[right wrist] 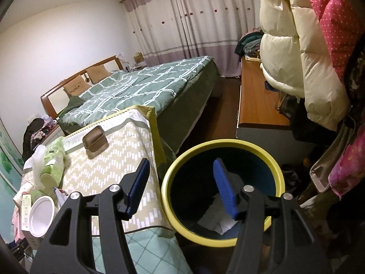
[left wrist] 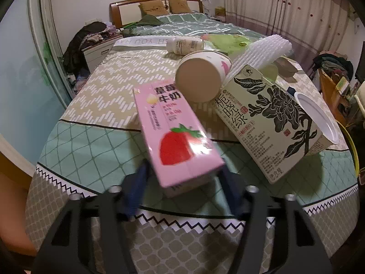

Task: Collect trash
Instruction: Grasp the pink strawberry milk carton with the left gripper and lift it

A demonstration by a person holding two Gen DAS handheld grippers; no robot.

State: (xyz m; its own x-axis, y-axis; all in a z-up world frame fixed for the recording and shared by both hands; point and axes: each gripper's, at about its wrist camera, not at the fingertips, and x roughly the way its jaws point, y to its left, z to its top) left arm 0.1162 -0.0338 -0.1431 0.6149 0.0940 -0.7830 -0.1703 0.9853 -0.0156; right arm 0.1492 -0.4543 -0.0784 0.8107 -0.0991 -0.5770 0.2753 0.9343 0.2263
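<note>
My left gripper [left wrist: 182, 182] is shut on a pink strawberry milk carton [left wrist: 175, 137], holding it by its near end over the cloth-covered table [left wrist: 91, 141]. Behind it lie a tipped paper cup [left wrist: 200, 77], a green tea box [left wrist: 271, 123] with a white round opening, a white bottle [left wrist: 184, 44] and a white foam sleeve [left wrist: 262, 52]. My right gripper [right wrist: 180, 182] is open and empty above the yellow-rimmed trash bin [right wrist: 223, 182], which holds white paper [right wrist: 216, 219].
A bed [right wrist: 141, 86] stands behind the table. A brown wallet-like case [right wrist: 94, 140] lies on the table's far corner. A wooden cabinet [right wrist: 257, 105] and hanging coats [right wrist: 296, 45] stand right of the bin. A nightstand with clothes [left wrist: 91, 43] is at the left.
</note>
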